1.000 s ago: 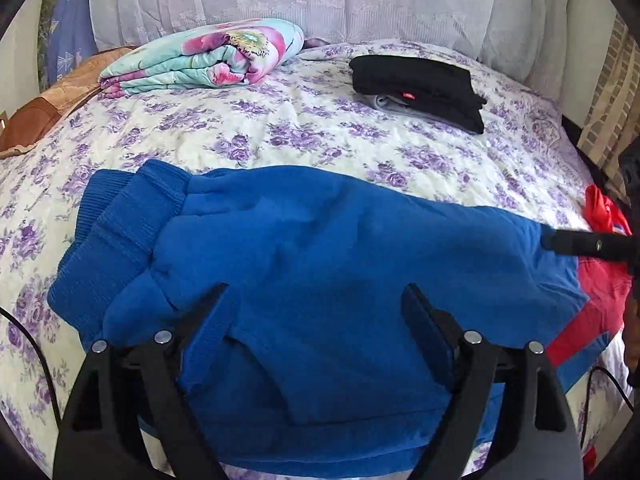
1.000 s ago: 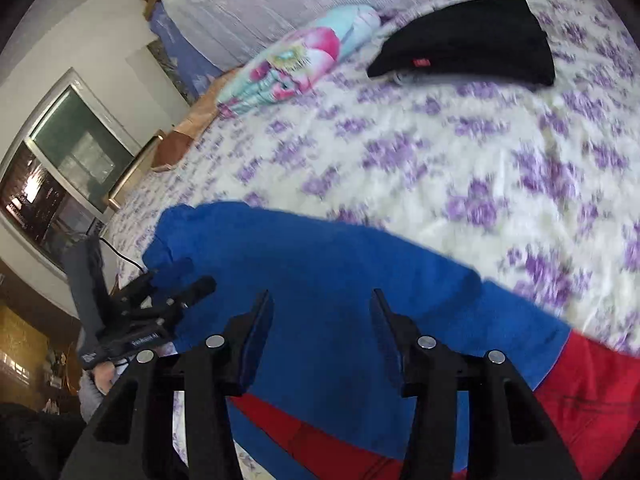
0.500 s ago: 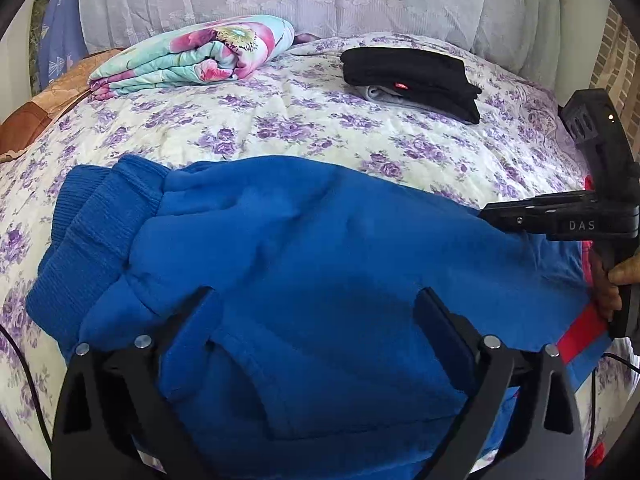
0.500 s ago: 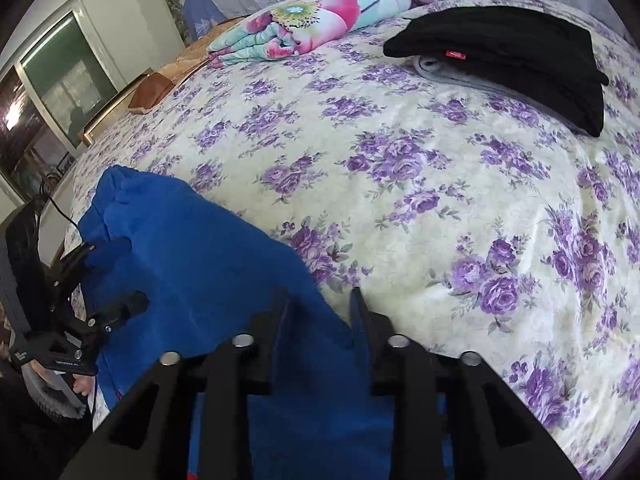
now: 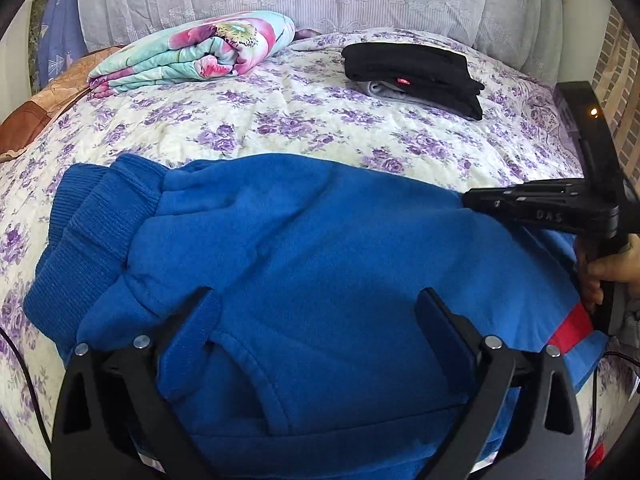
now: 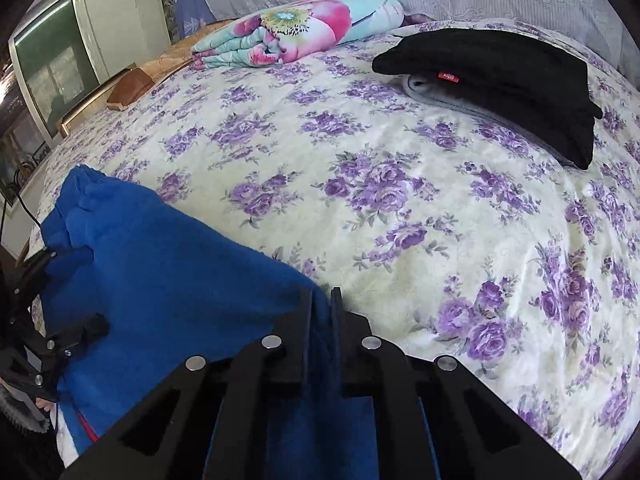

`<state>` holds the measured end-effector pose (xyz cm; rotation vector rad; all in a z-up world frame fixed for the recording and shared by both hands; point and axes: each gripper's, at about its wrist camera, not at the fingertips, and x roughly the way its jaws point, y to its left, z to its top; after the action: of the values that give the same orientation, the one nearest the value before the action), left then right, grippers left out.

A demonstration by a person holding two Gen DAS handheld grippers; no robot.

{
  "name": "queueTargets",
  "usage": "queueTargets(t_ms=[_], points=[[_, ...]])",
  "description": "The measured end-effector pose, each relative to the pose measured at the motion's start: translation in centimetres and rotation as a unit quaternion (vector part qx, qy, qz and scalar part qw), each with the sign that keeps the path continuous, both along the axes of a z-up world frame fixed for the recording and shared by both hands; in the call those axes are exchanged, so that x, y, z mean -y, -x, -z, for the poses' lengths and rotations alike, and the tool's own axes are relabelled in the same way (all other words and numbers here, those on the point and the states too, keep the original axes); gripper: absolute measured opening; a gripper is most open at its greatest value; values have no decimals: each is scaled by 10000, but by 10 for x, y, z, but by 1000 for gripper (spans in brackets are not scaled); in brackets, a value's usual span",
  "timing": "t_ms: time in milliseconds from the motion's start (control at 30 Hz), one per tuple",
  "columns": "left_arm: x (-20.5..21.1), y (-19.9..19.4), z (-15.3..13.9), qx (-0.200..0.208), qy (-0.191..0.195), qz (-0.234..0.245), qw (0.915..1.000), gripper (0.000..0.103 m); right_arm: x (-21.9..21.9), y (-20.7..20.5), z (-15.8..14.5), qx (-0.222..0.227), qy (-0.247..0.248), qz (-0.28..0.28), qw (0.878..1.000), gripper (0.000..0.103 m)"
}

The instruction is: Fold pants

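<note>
Blue fleece pants [image 5: 312, 264] with a red stripe [image 5: 570, 330] lie across the near part of the bed, ribbed cuffs bunched at the left. My left gripper [image 5: 316, 308] is open just above the pants, one finger on each side of a fold. My right gripper [image 6: 322, 300] is shut on the pants' far right edge [image 6: 168, 280]; it also shows in the left wrist view [image 5: 520, 200], at the right end of the pants. The left gripper shows at the left edge of the right wrist view [image 6: 68, 340].
The bed has a purple-flowered cover [image 5: 320, 128]. A folded black garment on a grey one [image 5: 416, 72] lies far right. A rolled flowered quilt [image 5: 196, 52] lies far left, pillows behind. A window [image 6: 48, 76] is to the left.
My right gripper has moved to the pants' far right edge and shut on it. My left gripper has stayed open over the pants.
</note>
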<state>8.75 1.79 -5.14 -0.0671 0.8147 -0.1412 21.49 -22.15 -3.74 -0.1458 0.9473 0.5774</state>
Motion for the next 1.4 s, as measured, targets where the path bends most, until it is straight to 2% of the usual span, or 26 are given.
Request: queueTargets(t_ms=[100,167,267,333,367,433,533,567,667,733,767,833,900,967,1067,1167,1233,1300,1333,1400], points=[[0,-1,0,-10,-20,-8,10000,97,12,17,-25,207,-462,140,9986,14],[0,-1,0,-9,-17,-8,10000,97,9,32,-35,369,-547,25,9978,14],[1,-1,0,-10,-21,-8,10000,97,-5,47,-26,250,-456,-250,9983,14],[1,-1,0,-17,-32,-9,10000,97,-18,44,-1,69,-54,-242,9997,14],[1,-1,1,-18,-41,-12,10000,97,-18,40,8,-7,-134,-231,9996,14],[0,-1,1,-19,-52,-43,10000,97,-12,35,1,-170,-423,-80,9989,13],[0,-1,1,-9,-69,-62,10000,97,1,54,-25,185,-750,120,9969,17],[0,-1,1,-11,-90,-75,9999,97,3,65,-30,234,-767,52,9968,20],[2,1,0,23,-152,-117,9998,97,5,92,-20,306,-368,24,9989,52],[2,1,0,2,-166,-123,9998,97,5,95,5,113,-64,0,9999,55],[3,2,-1,0,-200,-131,9997,97,8,97,5,192,-178,28,9997,55],[3,7,-5,25,-284,-175,9994,96,16,99,-13,201,-416,241,9986,54],[-3,16,-14,161,-339,-256,9990,96,30,116,-36,485,-892,301,9944,57],[-16,29,-27,339,-479,-416,9974,96,50,138,-55,826,-968,509,9906,70],[-49,49,-43,454,-748,-736,9934,97,96,171,-71,1158,-943,1101,9826,78],[-99,69,-56,542,-1184,-1559,9791,97,160,200,-71,1193,-978,2041,9667,82],[-138,86,-63,560,-1016,-2129,9702,96,203,213,-64,1082,-1042,2739,9500,82],[-159,96,-71,652,-716,-2390,9662,96,240,222,-50,871,-1168,3369,9302,82],[-161,98,-74,712,-570,-2419,9660,96,256,225,-42,744,-1309,3634,9194,82],[-149,94,-78,750,-402,-2180,9722,96,278,229,-24,482,-1743,3919,9021,82]])
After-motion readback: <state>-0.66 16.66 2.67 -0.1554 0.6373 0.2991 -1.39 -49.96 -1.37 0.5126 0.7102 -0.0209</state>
